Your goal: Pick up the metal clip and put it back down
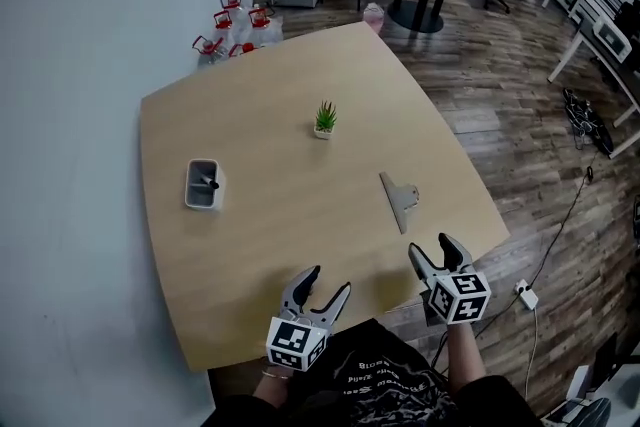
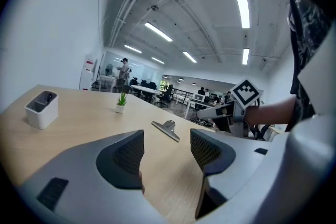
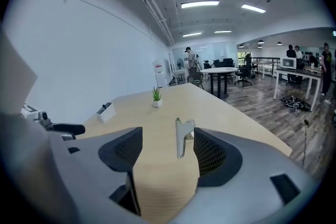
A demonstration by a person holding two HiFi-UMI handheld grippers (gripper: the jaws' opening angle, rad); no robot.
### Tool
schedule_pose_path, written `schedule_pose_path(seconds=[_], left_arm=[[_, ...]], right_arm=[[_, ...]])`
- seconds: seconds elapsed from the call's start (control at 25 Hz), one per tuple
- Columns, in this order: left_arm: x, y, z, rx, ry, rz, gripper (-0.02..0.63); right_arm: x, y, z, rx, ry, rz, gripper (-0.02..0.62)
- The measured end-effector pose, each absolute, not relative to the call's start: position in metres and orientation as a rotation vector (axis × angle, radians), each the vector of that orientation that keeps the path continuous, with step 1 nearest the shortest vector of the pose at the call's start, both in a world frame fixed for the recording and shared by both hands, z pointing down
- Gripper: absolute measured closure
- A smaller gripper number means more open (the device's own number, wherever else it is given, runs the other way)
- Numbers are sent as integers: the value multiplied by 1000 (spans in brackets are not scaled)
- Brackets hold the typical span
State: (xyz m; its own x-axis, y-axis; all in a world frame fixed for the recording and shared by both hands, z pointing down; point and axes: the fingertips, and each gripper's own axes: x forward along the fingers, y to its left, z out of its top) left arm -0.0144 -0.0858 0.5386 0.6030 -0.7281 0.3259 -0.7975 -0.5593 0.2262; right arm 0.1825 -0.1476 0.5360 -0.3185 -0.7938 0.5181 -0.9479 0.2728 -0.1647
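Silver metal bulldog clip (image 1: 399,199) lies flat on the light wood tabletop (image 1: 270,235), right-of-centre and towards the right edge. Nothing is touching it.

Right gripper (image 1: 431,247): held at the near edge of the tabletop, near the clip but apart from it. Jaws spread, nothing between them. In the right gripper view the clip (image 3: 182,136) sits ahead of the jaws, its long blade running roughly along the view axis and lining up just beside the inner edge of the right-hand jaw. No contact.

Left gripper (image 1: 330,280): also at the near edge, left of the right gripper. Jaws spread, only bare tabletop in the gap. In its view the clip (image 2: 166,129) lies further out on the tabletop, well ahead of the jaws.

Other items on the tabletop:
- Small green potted plant in a white pot (image 1: 324,119), upright, beyond the clip towards the far side.
- White rectangular holder with a dark item inside (image 1: 203,185), on the left side, well apart from the clip.

Clear water jugs with red caps (image 1: 235,30) stand on the floor past the far left corner.
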Motion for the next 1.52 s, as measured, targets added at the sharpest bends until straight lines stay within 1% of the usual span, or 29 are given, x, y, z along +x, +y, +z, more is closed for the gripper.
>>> schedule_pose_path(seconds=[0.36, 0.56, 0.92, 1.16, 1.32, 1.52], left_arm=[[-33, -82, 530, 2379, -1425, 273, 325], [-44, -82, 529, 2311, -1538, 275, 327], [-65, -73, 533, 2162, -1699, 314, 327], [-73, -66, 535, 2088, -1758, 321, 325], [-78, -63, 542, 2054, -1771, 325, 327], [-88, -63, 543, 2005, -1798, 314, 327]], right_arm=[[197, -223, 542, 1433, -2234, 716, 276], [193, -255, 569, 1318, -2218, 766, 276], [190, -292, 620, 1211, -2124, 886, 276], [186, -296, 651, 1108, -2042, 973, 276], [186, -301, 662, 1101, -1996, 975, 278], [182, -303, 663, 1079, -1976, 949, 347]])
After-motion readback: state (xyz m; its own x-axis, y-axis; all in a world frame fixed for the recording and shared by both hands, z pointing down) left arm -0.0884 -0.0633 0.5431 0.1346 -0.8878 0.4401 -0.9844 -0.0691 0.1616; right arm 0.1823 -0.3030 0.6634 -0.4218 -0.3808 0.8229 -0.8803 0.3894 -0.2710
